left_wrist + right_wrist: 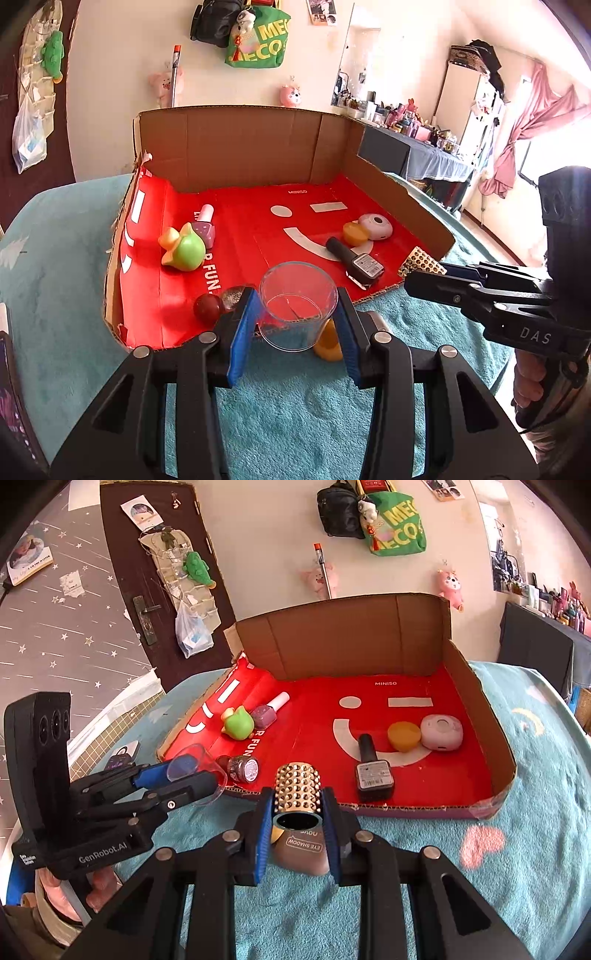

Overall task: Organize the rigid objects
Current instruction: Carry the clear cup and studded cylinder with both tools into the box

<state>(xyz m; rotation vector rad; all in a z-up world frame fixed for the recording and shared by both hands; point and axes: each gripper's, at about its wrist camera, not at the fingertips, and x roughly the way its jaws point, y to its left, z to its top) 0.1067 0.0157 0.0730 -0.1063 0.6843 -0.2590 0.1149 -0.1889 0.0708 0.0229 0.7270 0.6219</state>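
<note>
Left gripper [297, 314]: fingers clamp clear cup [298, 304]. Right gripper [297, 825]: fingers clamp studded gold cylinder [297, 795], axis toward lens. Red tray [502, 746]: upper frame, beyond both.

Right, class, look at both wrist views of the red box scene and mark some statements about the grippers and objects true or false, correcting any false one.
1. The left gripper holds a clear plastic cup. True.
2. The right gripper is empty. False: it is shut on a gold studded tube.
3. A green toy figure lies inside the red cardboard box. True.
4. The pink round case sits on the teal blanket outside the box. False: it lies in the box, beside the orange cap.
5. The nail polish bottle by the green toy has a white cap. True.
</note>
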